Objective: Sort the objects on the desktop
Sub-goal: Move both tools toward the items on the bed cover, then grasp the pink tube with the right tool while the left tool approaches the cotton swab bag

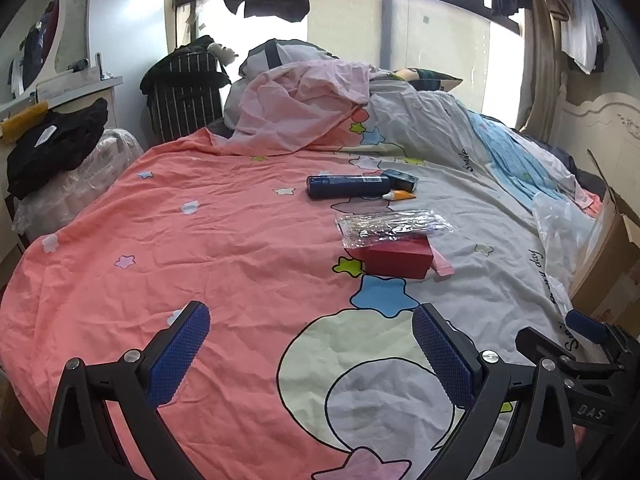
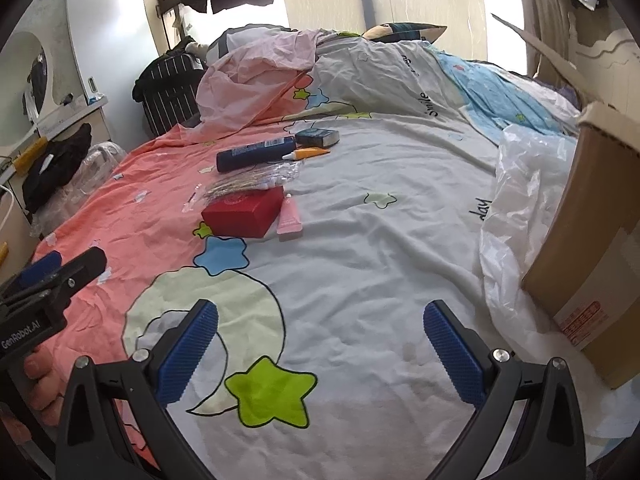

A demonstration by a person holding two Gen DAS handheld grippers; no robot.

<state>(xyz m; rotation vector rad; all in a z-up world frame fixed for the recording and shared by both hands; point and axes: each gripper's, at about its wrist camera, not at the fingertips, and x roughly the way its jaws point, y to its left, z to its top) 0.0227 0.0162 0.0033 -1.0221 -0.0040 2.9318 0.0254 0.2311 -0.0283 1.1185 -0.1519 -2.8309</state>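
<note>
A small pile lies on the bedspread: a dark blue bottle [image 1: 347, 186] [image 2: 256, 154] on its side, a dark small box [image 1: 401, 179] [image 2: 317, 137], an orange tube [image 1: 399, 195] [image 2: 306, 154], a clear plastic packet [image 1: 394, 226] [image 2: 252, 182], a red box [image 1: 398, 258] [image 2: 244, 211] and a pink tube [image 1: 443, 265] [image 2: 289, 220]. My left gripper [image 1: 312, 354] is open, well short of the pile, nothing between its fingers. My right gripper [image 2: 320, 350] is open too, over the white part of the bedspread, right of the pile.
An open cardboard box [image 2: 588, 248] [image 1: 612, 264] stands at the right edge with a clear plastic bag [image 2: 520, 200] beside it. Crumpled bedding [image 1: 320, 96] is heaped at the back. A striped suitcase [image 1: 184, 100] and a desk [image 1: 60, 92] sit to the left.
</note>
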